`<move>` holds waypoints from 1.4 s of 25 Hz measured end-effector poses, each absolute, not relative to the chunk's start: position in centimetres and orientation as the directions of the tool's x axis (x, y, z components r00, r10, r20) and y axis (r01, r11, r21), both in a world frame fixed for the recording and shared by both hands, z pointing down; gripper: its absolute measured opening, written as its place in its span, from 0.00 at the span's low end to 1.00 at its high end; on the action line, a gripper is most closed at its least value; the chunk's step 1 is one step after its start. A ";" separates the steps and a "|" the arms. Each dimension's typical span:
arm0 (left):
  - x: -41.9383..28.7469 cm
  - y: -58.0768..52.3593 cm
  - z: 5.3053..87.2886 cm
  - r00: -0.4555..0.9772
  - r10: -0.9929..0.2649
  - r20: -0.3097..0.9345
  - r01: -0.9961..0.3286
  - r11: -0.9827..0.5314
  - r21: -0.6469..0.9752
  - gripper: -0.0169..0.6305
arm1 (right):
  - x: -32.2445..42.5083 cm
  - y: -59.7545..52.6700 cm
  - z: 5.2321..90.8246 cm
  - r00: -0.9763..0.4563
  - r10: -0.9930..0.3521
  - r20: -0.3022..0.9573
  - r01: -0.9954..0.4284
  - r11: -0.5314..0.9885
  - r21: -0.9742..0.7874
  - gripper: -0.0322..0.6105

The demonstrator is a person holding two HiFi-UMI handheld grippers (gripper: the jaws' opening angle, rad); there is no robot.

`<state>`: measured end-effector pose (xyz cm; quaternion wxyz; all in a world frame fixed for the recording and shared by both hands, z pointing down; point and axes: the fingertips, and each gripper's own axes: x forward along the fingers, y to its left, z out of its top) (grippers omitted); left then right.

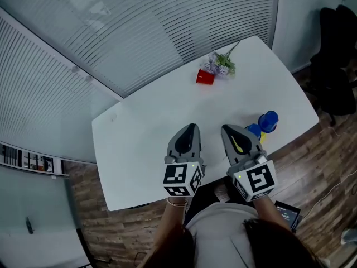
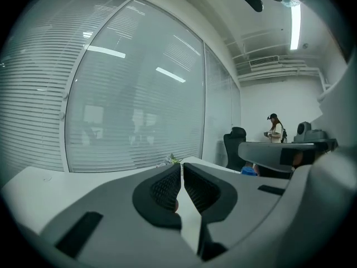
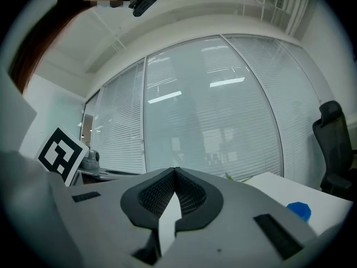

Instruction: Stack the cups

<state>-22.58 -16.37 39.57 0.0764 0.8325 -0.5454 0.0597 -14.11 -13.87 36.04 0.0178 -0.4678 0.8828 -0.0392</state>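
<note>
While both grippers hover over the tabletop's [image 1: 139, 144] near edge, the left gripper [image 1: 191, 126] has its jaws pressed together on nothing, and the right gripper's [image 1: 227, 128] jaws also meet, empty. Their marker cubes [image 1: 182, 178] show black-and-white square patterns. A red cup [image 1: 205, 77] sits near the far edge, just beside a flower sprig [image 1: 221, 64]. A blue cup [image 1: 269, 120] stands by the right edge. Which way either cup points is too small to tell.

I can find no words or numbers to read anywhere. The left cube [image 1: 182, 178] on my left gripper [image 1: 191, 127] and the right cube [image 1: 255, 181] on my right gripper [image 1: 226, 129] show only black and white square shapes. These are patterns, not letters.
</note>
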 end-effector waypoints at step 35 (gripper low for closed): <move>-31.4 -21.5 43.2 0.617 -0.767 0.178 -0.786 -0.591 0.182 0.08 | -21.8 -26.8 42.2 -0.297 -0.929 0.220 -0.954 0.297 -0.033 0.13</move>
